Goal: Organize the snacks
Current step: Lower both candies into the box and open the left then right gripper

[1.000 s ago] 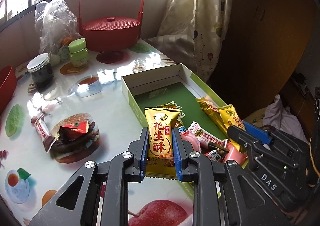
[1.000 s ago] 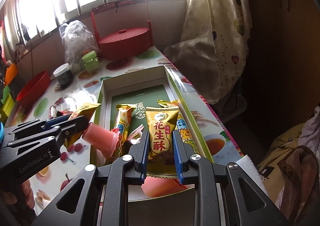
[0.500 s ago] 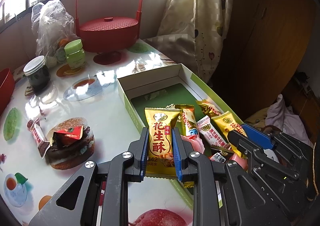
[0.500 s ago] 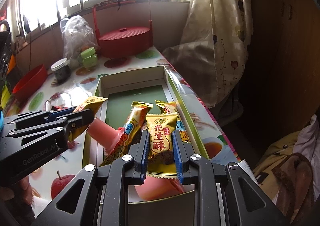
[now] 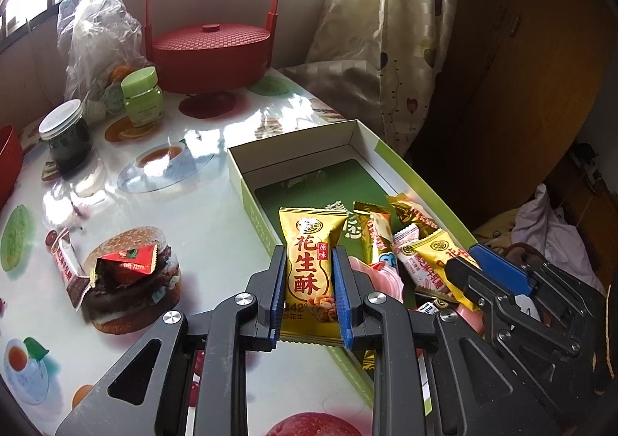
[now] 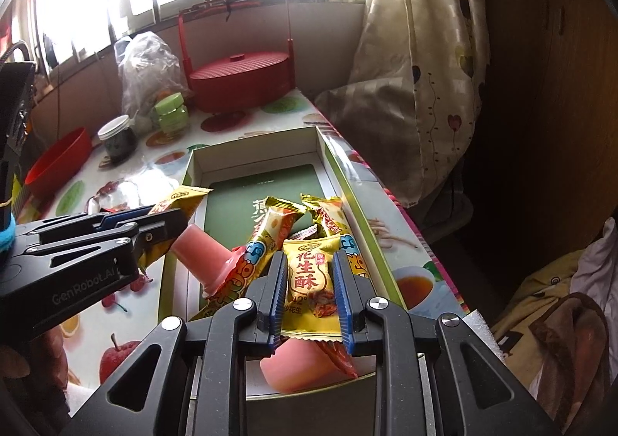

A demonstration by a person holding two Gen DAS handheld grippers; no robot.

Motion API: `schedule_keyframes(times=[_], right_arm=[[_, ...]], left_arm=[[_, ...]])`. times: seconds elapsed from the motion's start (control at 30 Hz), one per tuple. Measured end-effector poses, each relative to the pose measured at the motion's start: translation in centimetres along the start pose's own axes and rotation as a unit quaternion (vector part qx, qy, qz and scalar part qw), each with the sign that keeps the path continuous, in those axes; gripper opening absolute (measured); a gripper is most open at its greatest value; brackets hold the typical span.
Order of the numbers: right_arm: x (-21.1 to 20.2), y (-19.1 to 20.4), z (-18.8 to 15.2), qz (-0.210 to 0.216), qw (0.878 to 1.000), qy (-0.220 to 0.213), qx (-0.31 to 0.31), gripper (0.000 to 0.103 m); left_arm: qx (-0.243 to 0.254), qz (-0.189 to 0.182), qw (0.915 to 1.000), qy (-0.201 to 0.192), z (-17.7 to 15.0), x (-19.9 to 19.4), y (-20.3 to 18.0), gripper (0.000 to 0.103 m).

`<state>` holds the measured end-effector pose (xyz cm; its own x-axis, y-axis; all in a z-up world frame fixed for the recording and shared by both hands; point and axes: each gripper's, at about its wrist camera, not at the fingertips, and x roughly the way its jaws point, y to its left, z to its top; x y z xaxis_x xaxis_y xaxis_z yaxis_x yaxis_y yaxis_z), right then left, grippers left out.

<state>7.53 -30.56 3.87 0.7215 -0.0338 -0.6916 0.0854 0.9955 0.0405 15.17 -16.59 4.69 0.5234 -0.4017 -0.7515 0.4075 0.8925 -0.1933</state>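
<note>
**Snack table: two peanut-crisp packets clamped, box part filled**

- Left gripper [image 5: 311, 283]: clamped on a gold peanut-crisp packet [image 5: 311, 262], packet upright between the blue pads, held above the box's near left wall. Also seen in the right wrist view at 9 o'clock [image 6: 170, 227], the packet's gold end [image 6: 181, 200] sticking out past the fingertips.
- Right gripper [image 6: 311, 283]: clamped on a second gold peanut-crisp packet [image 6: 311, 273], upright, over the near end of the box. Seen in the left wrist view at 4 o'clock [image 5: 459, 266], its packet [image 5: 436, 254] jutting toward 10 o'clock.
- Open green-and-white cardboard box [image 6: 255, 154]: on the table, long axis toward 12 o'clock; far half bare green floor, near half heaped with snacks.
- In the box: long yellow wrapped bar [image 6: 266, 239], leaning toward 1 o'clock; pink jelly cup [image 6: 201, 254], tipped on its side at 9 o'clock of the bar; second pink jelly cup [image 6: 293, 366] at 6 o'clock, below the right gripper's packet; further gold wrappers [image 6: 328, 215] at 1 o'clock.
- Outside the box, left wrist view, 9 o'clock: red triangular packet [image 5: 125, 264] on a printed burger; small brown-and-white wrapped bar [image 5: 65, 266] just beside it.
- Far end, 11 to 12 o'clock: red lidded basket with tall handle [image 5: 210, 45], green-lidded jar [image 5: 141, 96], white-lidded dark jar [image 5: 65, 134], clear plastic bag [image 5: 96, 38].
- Red bowl [image 6: 58, 165], 9 o'clock, right wrist view.
- Glossy fruit-print tablecloth [image 5: 185, 212].
</note>
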Motion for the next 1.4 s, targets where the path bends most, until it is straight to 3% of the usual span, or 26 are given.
schedule_keyframes(times=[0.3,0.5,0.77,0.9,1.4], right_arm=[[0.3,0.3,0.1,0.004,1.000,0.001,0.000,0.027],[0.5,0.7,0.1,0.009,1.000,0.000,0.000,0.032],[0.3,0.9,0.1,0.017,1.000,0.001,0.005,0.033],[0.1,0.7,0.1,0.025,1.000,-0.002,0.010,0.033],[-0.2,0.0,0.0,0.023,0.999,-0.007,0.022,0.033]], left_arm=[[-0.008,-0.008,0.9999,0.004,0.1,0.2,0.4,0.026],[-0.017,-0.012,0.9998,0.002,0.1,0.1,0.6,0.036],[-0.024,-0.021,0.9995,-0.001,0.2,-0.1,0.5,0.037],[-0.036,-0.072,0.9967,-0.002,0.3,-0.3,0.4,0.041],[-0.069,-0.092,0.9932,0.017,0.5,0.8,-0.6,0.045]])
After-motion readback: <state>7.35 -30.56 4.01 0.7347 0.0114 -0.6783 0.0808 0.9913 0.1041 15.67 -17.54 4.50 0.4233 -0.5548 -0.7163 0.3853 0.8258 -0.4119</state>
